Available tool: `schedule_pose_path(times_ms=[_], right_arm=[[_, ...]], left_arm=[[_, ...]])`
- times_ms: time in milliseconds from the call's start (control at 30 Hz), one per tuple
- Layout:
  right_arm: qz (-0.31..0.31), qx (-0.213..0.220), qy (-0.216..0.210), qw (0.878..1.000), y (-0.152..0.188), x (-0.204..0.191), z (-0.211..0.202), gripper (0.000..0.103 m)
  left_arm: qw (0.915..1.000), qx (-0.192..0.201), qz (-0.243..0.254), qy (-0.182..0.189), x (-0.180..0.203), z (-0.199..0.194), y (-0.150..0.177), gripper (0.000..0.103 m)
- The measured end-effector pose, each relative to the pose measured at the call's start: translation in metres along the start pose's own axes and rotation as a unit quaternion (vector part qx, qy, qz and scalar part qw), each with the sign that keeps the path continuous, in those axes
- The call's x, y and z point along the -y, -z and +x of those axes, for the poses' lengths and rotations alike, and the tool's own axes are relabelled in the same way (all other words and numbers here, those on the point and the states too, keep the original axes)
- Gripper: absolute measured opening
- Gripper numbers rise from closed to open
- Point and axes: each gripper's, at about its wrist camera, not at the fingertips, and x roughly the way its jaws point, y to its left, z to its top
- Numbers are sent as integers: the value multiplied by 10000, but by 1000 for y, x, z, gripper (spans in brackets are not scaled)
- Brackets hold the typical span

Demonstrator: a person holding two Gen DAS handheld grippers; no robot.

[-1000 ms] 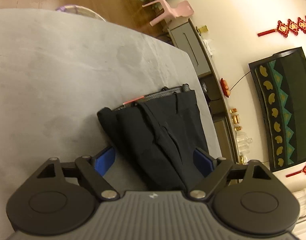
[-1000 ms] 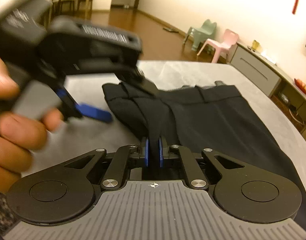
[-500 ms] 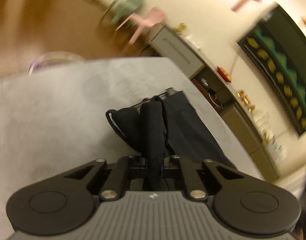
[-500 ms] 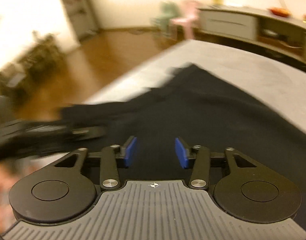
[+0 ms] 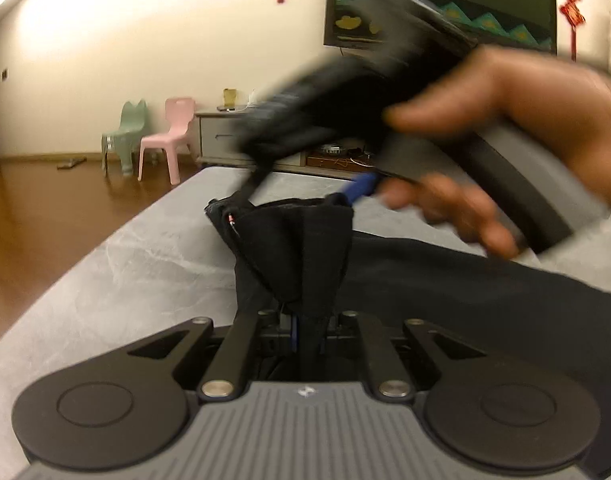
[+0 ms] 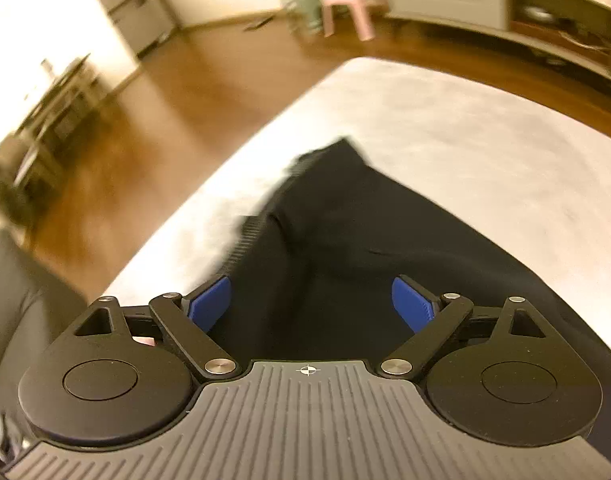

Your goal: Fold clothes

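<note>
The left gripper [image 5: 305, 326] has its jaws pressed together on a bunch of the black trousers [image 5: 297, 248], and the cloth rises from the pinch in a fan shape. The right gripper [image 6: 311, 306] is opening at this moment; its blue pads [image 6: 209, 300] stand wide apart and do not press on the cloth that lies below and between them. In the left wrist view this same gripper is a blurred dark shape in the person's hand [image 5: 517, 120], with one blue tip close to the lifted edge of the trousers.

I judge that the step in hand is a hand-over at the waistband end: the left gripper holds the cloth and the right one lets go to take a new place. The next move probably calls for the right gripper to find another edge or corner, so that both can pull the cloth straight before a fold.

The trousers lie on the grey table [image 5: 145, 264]. Their long axis seems to run from the lifted, ribbed waistband end [image 6: 245, 240], near the table edge, back toward the person; the leg ends are out of view.
</note>
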Motion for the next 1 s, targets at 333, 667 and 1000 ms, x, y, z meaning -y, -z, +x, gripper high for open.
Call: schedule_pose_path(times_ms=[333,667,1000], right_arm=[[-1666,-1199,1405,9686,-28,-63,53,3],[506,1108,1225,9850,90,59,-122,2],[1894,1047,1182,9691,199,140,-125,5]], left_arm=[[9987,-9,500,69,15,-1,11,9],[9831,-163,1090,1462,63,-42,35,12],[9465,-850,381,3090,40,-31,33,23]])
